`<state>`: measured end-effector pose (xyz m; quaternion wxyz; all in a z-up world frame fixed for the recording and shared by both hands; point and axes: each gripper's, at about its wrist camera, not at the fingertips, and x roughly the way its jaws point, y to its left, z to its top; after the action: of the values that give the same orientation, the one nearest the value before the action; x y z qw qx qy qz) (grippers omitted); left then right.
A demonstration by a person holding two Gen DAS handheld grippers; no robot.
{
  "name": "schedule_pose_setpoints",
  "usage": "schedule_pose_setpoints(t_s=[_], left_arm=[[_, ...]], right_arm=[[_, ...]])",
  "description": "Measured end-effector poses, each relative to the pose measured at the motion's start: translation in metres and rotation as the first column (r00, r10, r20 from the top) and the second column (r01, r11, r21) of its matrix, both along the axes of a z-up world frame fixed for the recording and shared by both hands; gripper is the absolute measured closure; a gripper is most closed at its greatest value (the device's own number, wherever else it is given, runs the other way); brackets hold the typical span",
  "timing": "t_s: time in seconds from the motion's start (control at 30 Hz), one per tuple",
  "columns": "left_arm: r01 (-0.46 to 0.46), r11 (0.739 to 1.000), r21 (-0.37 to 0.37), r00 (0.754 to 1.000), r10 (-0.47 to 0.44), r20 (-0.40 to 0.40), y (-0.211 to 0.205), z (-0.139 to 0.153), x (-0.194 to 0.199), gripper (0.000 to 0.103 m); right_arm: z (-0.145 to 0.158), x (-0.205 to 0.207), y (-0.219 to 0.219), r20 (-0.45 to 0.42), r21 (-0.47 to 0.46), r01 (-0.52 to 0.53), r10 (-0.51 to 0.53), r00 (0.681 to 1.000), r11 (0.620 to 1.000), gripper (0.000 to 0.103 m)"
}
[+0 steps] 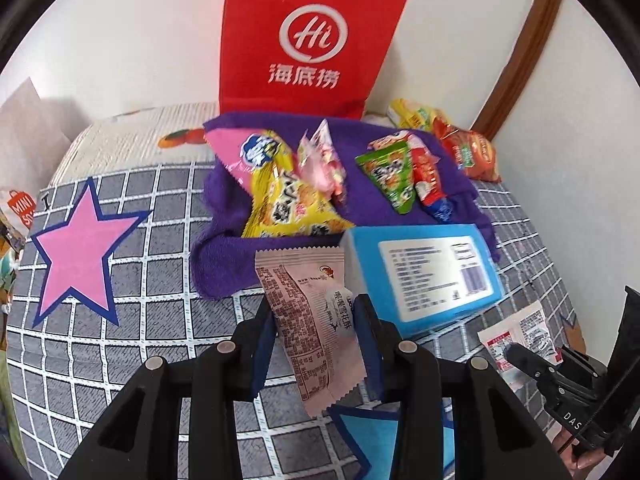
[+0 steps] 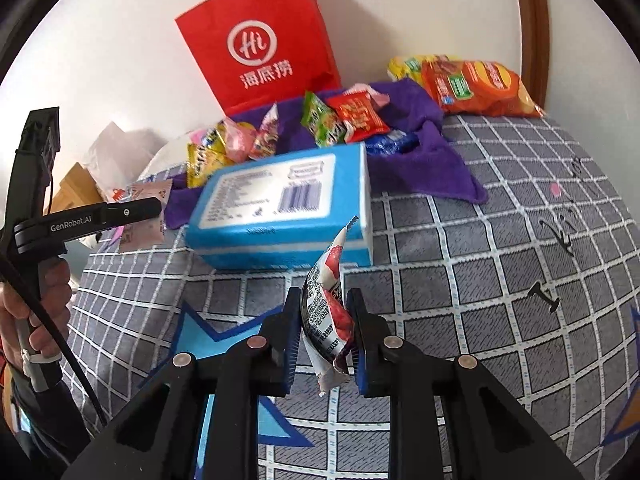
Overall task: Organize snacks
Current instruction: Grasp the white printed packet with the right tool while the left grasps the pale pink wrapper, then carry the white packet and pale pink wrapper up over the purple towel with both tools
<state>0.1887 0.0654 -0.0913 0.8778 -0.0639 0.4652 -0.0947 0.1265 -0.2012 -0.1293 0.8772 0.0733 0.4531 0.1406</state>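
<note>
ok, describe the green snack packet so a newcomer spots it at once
Find the red paper bag against the wall; a purple towel lies in front of it. On the towel's right half sits the green packet, the only green, wedge-shaped one, touching a red packet on its right.

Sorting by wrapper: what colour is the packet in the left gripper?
Pale pink with dark print, held in the left gripper: the packet shows best in the left wrist view.

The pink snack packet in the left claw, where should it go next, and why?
Probably a short carry forward to the purple towel, then let go. The left gripper is shut on the pink packet, held above the bed, and the other loose snacks already lie gathered on that towel beyond the blue box.
</note>
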Motion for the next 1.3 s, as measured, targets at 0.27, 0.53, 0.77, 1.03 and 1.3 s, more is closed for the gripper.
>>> schedule_pose_setpoints(t_s=[0.27, 0.53, 0.77, 1.03, 1.3], left_arm=[[0.043, 0.999, -0.017, 0.998, -0.042, 0.049, -0.024, 0.025, -0.009, 0.067], [0.068, 0.998, -0.005, 0.992, -0.067, 0.106, -0.042, 0.056, -0.004, 0.067], [0.056, 0.998, 0.006, 0.988, -0.056, 0.141, -0.045, 0.080, 0.013, 0.067], [0.036, 0.999, -0.005, 0.988, -0.035, 0.153, -0.044, 0.091, 0.044, 0.067], [0.001, 0.999, -0.036, 0.991, 0.004, 0.134, -0.040, 0.083, 0.085, 0.067]], right_arm=[[0.035, 0.001, 0.009, 0.072, 0.034, -0.028, 0.026, 0.997, 0.999, 0.081], [0.076, 0.012, 0.021, 0.165, -0.015, -0.040, 0.042, 0.985, 0.999, 0.081], [0.104, 0.040, 0.024, 0.193, 0.027, -0.048, 0.042, 0.980, 0.999, 0.081], [0.128, 0.086, 0.025, 0.210, 0.066, -0.039, 0.025, 0.977, 0.997, 0.081], [0.118, 0.128, 0.024, 0.158, 0.107, -0.015, -0.002, 0.987, 0.994, 0.081]])
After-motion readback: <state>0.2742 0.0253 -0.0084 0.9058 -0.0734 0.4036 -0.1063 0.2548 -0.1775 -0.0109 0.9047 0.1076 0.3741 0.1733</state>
